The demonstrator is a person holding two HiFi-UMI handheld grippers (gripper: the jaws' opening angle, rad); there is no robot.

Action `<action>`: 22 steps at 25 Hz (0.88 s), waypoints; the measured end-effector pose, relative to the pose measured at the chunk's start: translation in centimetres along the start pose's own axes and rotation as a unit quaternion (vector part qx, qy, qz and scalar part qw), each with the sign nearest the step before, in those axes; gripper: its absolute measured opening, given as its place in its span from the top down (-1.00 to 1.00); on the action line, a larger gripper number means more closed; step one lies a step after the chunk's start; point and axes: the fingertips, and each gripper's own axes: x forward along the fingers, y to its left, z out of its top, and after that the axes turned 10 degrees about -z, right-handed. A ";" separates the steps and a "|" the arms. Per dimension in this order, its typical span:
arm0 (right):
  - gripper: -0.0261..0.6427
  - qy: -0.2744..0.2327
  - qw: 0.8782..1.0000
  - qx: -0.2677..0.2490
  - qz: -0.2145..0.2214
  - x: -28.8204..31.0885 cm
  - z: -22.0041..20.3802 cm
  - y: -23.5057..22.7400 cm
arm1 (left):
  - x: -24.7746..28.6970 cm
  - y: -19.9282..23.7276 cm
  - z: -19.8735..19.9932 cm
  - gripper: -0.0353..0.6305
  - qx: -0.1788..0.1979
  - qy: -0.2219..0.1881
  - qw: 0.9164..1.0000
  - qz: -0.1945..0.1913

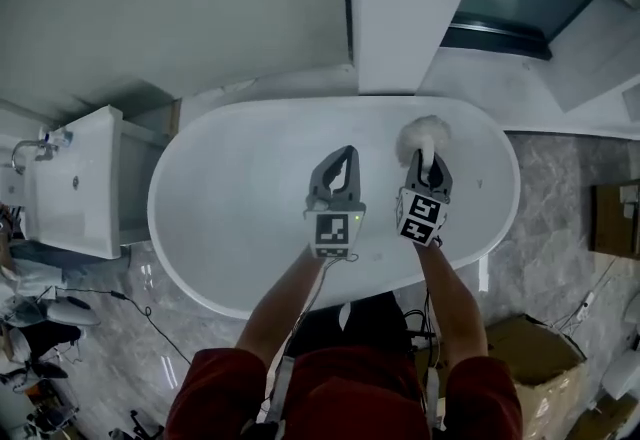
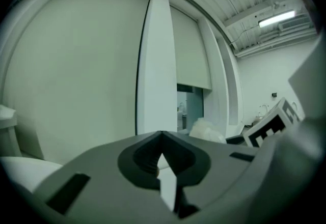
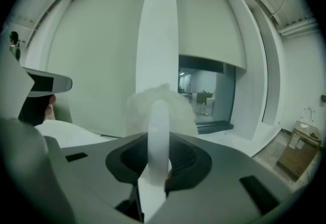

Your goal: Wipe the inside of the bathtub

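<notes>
Right tongs (image 1: 428,162) clamp the fluffy duster (image 1: 422,132), left tongs (image 1: 346,158) closed and empty, mid-frame. We're just lining up, I'd say; next, press it into the bathtub (image 1: 165,190).

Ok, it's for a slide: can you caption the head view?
Right gripper holds a fluffy white duster over the white bathtub, the shut, empty left gripper beside it.

Your white oval bathtub (image 1: 230,178) lies lengthwise below you, its smooth inside open upward. The fluffy white brush (image 1: 423,135) is clamped by its handle in the fingers of your right gripper (image 1: 430,166), with its head near the tub's far wall.
</notes>
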 end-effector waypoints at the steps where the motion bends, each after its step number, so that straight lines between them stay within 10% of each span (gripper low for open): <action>1: 0.64 -0.007 1.000 0.001 0.003 -0.8 1.2 1.0 | -1.1 0.7 0.6 0.85 -0.007 -0.002 1.000 0.003; 22: 0.64 -0.111 0.988 -0.038 0.098 -17.0 14.6 18.9 | -20.1 10.1 9.4 0.85 -0.020 -0.071 0.996 0.055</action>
